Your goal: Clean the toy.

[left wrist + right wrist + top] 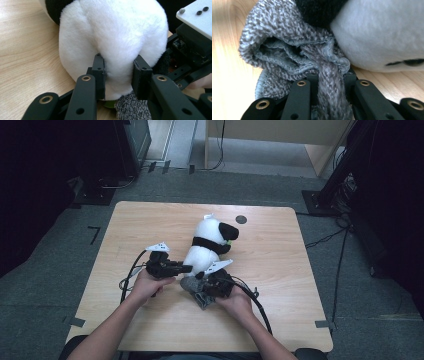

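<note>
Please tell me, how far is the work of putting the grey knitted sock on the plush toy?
Done: the left gripper is shut on the plush toy, and the right gripper pinches the grey sock's cuff. In hand: the open sock lies against the toy's black foot. Left: pulling it on; the foot seems still outside.

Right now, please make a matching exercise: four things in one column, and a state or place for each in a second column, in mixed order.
Column one:
1. left gripper
2. right gripper
3. plush panda
4. grey knitted sock

Column two:
A. mouth open beside the plush's black limb
B. lies on the wooden table
C. pinches a fold of grey knit
D. squeezes white fur

Pairs: 1-D, 2-C, 3-B, 4-A
</note>
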`<state>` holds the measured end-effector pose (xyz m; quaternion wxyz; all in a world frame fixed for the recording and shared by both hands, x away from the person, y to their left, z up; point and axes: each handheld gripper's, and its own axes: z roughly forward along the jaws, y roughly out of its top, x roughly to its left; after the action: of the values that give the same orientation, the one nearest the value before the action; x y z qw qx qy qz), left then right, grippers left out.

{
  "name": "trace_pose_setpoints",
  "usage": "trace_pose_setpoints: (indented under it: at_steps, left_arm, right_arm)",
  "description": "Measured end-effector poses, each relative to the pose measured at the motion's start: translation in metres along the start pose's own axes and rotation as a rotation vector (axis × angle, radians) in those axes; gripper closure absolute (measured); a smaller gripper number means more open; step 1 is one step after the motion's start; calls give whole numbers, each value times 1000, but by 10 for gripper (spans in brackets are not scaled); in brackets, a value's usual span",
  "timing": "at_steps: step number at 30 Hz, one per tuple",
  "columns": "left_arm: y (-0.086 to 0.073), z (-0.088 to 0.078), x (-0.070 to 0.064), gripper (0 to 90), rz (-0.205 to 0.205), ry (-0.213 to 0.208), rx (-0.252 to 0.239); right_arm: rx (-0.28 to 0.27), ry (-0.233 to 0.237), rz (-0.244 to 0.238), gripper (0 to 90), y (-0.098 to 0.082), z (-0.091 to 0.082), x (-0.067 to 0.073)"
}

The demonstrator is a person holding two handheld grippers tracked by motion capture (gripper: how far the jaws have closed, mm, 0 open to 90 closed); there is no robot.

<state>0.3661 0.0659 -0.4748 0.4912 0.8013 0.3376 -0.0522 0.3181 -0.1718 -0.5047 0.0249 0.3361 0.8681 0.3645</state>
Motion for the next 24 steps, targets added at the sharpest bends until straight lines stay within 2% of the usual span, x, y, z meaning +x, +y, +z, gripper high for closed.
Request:
trace_pose_setpoints:
  at_steps: [4,10,14,17,19,20,22,24]
  left_arm:
    - [2,-1,-3,719,41,26,-21]
    - [4,-7,1,734,42,6,-47]
    - [7,-14,7,736,35,-9,-46]
    - [8,-20,17,733,23,-21,-18]
    - [7,-22,23,732,36,-10,6]
    - [7,-22,25,731,43,-9,18]
    - [8,-24,29,731,42,-37,28]
    - [10,-26,32,732,50,-75,36]
  right_arm:
    - [7,-9,1,760,2,-4,1]
    - [-13,12,-34,757,6,-15,5]
    - [-35,37,-91,754,11,-29,10]
    - [-106,35,-105,754,14,-48,10]
    - [-189,36,-100,754,15,-64,7]
    - [-233,30,-85,754,17,-72,4]
    - [-334,24,-43,755,20,-86,-2]
    - [-380,-13,-2,756,26,-96,-11]
